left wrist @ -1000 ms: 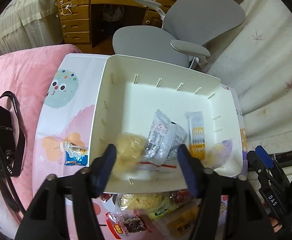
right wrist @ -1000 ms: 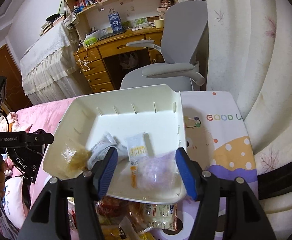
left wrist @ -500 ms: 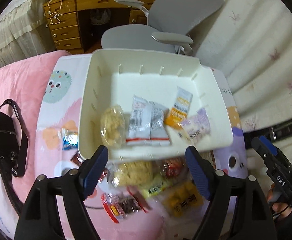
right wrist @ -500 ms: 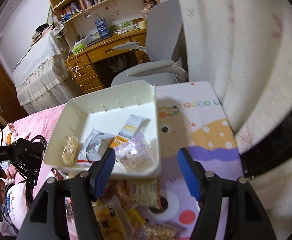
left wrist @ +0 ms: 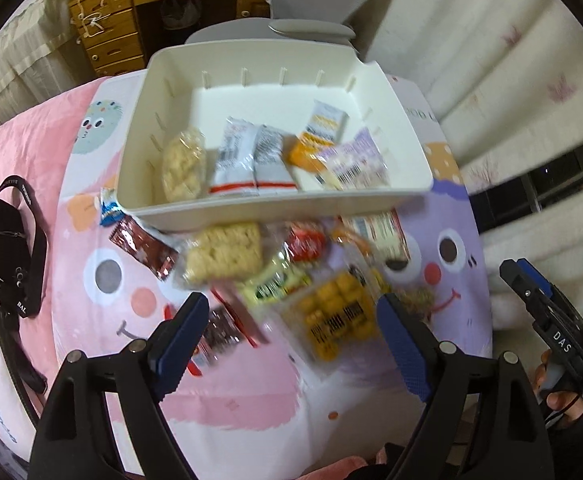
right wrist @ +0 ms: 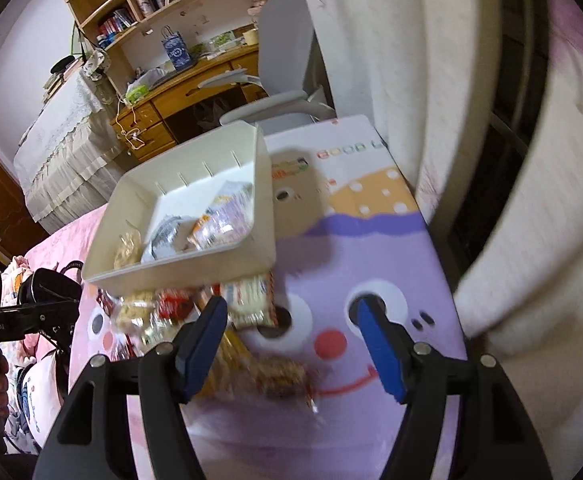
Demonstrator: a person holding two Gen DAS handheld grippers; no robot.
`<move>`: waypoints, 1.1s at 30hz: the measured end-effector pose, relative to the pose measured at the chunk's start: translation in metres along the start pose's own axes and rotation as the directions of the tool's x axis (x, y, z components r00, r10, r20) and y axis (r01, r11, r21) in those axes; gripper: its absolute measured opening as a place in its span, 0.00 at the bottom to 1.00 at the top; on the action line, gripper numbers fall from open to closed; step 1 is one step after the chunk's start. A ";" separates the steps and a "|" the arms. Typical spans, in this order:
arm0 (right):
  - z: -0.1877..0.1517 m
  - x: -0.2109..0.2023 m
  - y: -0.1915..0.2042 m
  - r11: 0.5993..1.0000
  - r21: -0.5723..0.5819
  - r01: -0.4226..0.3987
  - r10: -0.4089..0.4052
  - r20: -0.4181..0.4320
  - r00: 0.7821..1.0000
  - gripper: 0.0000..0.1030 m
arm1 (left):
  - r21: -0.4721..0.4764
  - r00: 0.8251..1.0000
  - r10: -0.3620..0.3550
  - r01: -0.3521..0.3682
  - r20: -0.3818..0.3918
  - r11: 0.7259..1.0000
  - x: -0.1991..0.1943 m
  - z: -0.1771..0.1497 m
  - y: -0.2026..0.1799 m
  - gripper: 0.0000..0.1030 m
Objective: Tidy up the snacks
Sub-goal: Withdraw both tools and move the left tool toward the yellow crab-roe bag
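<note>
Yellow snack pack between left gripper's spread jaws, unheld

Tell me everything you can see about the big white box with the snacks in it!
The white box is a wide, shallow bin that looks like smooth cream plastic, with an open top and small raised ribs along its inner walls. It sits flat on the cartoon-face mat. Inside, near its front wall, lie a clear bag of puffed snack, two silver packets, an orange-and-white packet and a pale purple packet. Loose snacks crowd against its front. Neither gripper touches it.
</note>
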State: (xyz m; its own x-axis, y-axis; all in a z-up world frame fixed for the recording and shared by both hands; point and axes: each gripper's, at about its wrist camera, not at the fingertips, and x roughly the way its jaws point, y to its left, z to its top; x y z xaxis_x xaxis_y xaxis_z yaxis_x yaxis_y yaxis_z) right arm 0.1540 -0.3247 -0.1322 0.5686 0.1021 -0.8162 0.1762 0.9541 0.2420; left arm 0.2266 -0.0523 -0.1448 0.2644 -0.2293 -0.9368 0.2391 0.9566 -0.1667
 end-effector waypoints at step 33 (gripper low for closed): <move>-0.102 0.039 -0.013 0.981 0.188 -0.053 0.074 -0.105 0.992 0.77 | 0.576 0.963 0.185 -0.040 -0.195 0.816 0.106 -0.040 -0.087 0.82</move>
State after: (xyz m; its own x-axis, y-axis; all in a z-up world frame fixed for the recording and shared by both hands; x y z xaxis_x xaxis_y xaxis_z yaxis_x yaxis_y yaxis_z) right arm 0.0915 -0.3043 -0.2209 0.4929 0.2009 -0.8466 0.2934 0.8776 0.3791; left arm 0.1966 -0.1527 -0.2421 0.1171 -0.0093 -0.9931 0.7231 0.6862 0.0788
